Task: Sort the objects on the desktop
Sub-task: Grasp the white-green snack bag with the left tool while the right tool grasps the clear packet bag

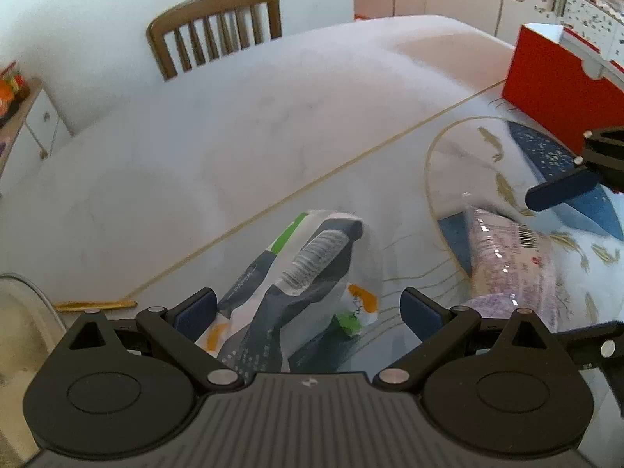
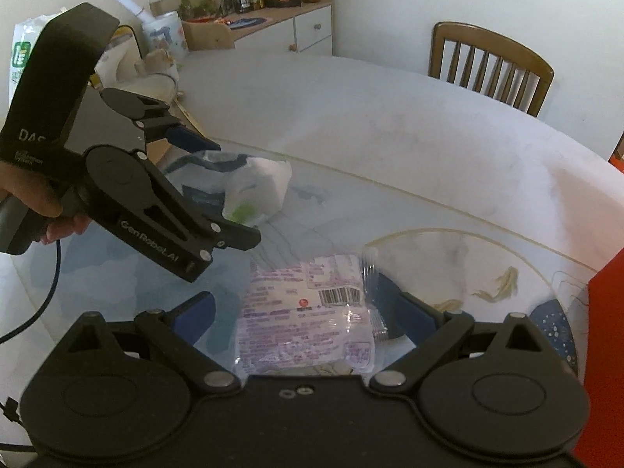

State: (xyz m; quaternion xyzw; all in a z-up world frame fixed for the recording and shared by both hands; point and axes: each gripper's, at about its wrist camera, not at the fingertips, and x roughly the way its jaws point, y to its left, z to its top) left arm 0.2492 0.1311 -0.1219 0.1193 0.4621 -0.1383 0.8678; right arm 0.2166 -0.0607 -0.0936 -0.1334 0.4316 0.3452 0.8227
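In the left wrist view, a gold-coloured strip (image 1: pixel 95 305) lies on the pale marble table (image 1: pixel 218 124) at the lower left, and a wooden chair (image 1: pixel 214 29) stands behind the table in the upper left. At the lower centre the left gripper (image 1: pixel 308 308) has its blue-padded fingers (image 1: pixel 197 308) spread wide on either side of a toothbrush pack (image 1: pixel 308 269): a crumpled white, grey and green card printed "PAPER", with a clear blister over the bristles and orange patches near its lower end; the fingers do not touch it. To the right lies a clear plastic packet (image 1: pixel 511 261) with pale purple print and a barcode, resting on a glass-like mat with gold fish and dark blue shapes (image 1: pixel 460 156). A red box (image 1: pixel 553 82) stands at the upper right. In the right wrist view, a hand (image 2: pixel 43 202) at the left edge holds the left gripper above the toothbrush pack (image 2: pixel 253 187). At the lower centre, the right gripper (image 2: pixel 310 312) holds its fingers (image 2: pixel 199 312) wide around the purple-printed packet (image 2: pixel 304 312), whose crinkled sealed edge lies by the right finger; whether it touches is unclear.
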